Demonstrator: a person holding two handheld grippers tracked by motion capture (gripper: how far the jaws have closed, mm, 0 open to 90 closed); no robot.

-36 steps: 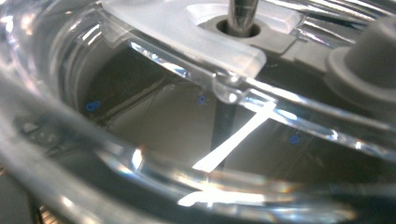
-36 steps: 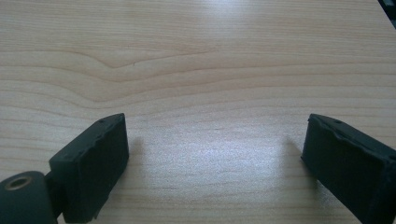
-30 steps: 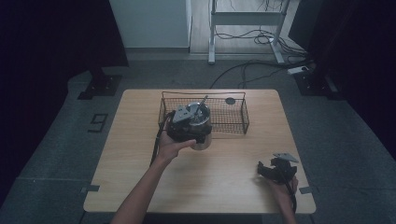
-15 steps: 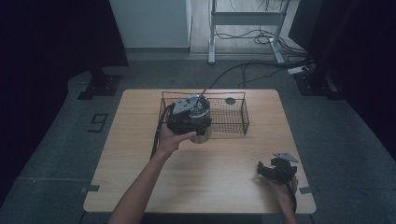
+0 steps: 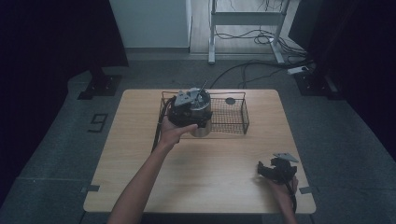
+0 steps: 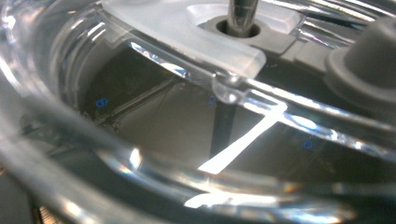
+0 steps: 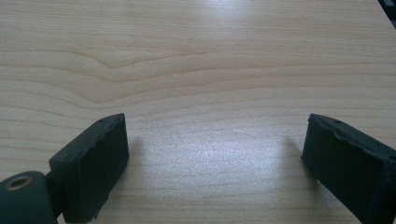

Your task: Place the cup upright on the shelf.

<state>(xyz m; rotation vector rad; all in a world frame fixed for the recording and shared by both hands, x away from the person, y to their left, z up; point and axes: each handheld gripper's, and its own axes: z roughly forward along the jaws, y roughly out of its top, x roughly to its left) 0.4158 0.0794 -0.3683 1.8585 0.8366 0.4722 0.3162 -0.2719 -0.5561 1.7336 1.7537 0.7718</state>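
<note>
— What's in your left hand?

— My left gripper [image 5: 186,108] is clamped on a clear plastic container [image 5: 201,112] with a grey top and a thin rod poking out of it. I'm holding it up over the near rail of the wire basket [image 5: 236,122], at about eleven o'clock from the table's [image 5: 140,186] middle. Seen from above, the container hangs at the basket's left end, partly over the rim.

— Can you see the grip itself?

— Not the pads. In the left gripper view the clear wall [image 6: 140,158] of the container sits right up against the lens, with a frosted tab [image 6: 187,32] and the rod's [image 6: 240,14] grey socket above it. The container is off the table and moves with my hand, so the jaws are holding it.

— And the right hand?

— My right gripper [image 5: 275,170] rests low at about five o'clock, near the table's right front corner, well apart from the basket. Its jaws stand wide, with bare wood between them.

— Anything else out there?

— A small dark round disc [image 5: 229,100] just beyond the basket's far rail, at about one o'clock.
</note>
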